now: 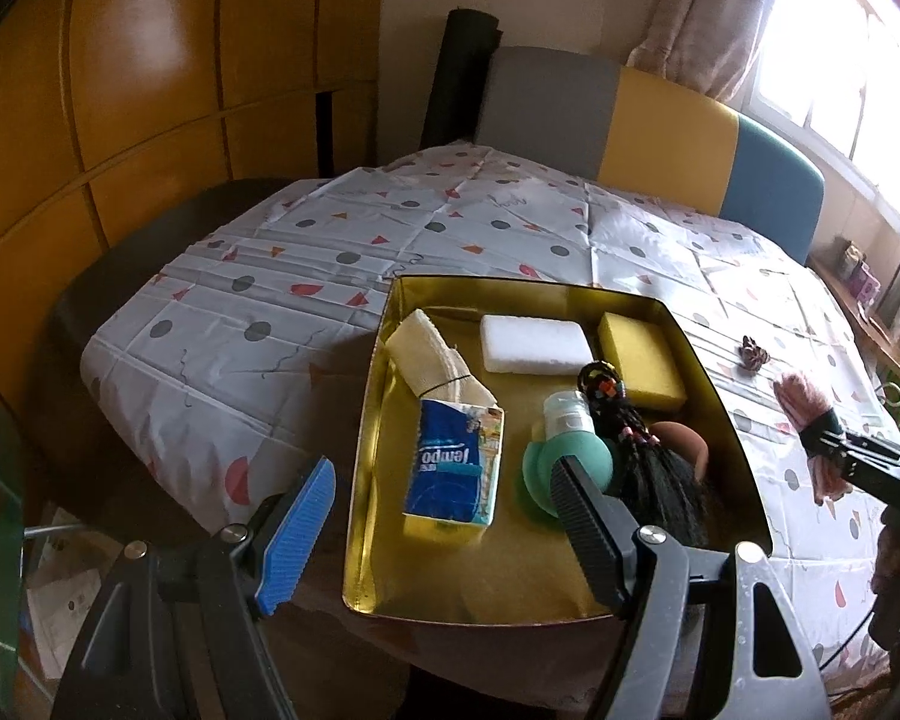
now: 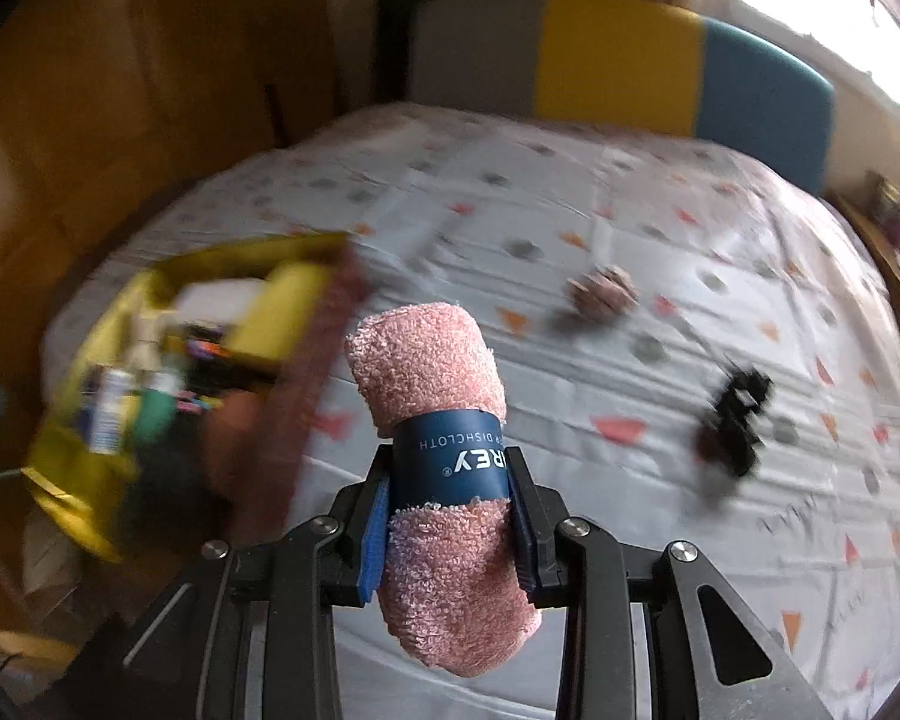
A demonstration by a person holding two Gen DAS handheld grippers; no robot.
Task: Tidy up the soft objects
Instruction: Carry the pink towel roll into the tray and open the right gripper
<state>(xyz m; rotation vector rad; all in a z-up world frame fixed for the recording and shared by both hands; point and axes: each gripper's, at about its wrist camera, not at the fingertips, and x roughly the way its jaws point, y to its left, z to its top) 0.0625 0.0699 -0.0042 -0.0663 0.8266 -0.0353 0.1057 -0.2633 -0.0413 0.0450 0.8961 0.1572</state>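
You have the rolled pink dishcloth (image 2: 435, 480) clamped in your right gripper (image 2: 447, 516), pads pressing its navy paper band, and it hangs clear above the tablecloth (image 2: 660, 480). This looks like the carry step: the next move calls for swinging it left over the gold tray (image 1: 366, 450) and finding a gap, since the tray is crowded. Terry pile is fluffy and will squash; the band is smooth. Inside lie 2 sponges, white (image 1: 534, 345) and yellow (image 1: 642, 360), both blocky, plus a glossy tissue pack (image 1: 456, 465). Your left gripper (image 1: 444, 510) hovers wide apart, empty, over the tray's near end.
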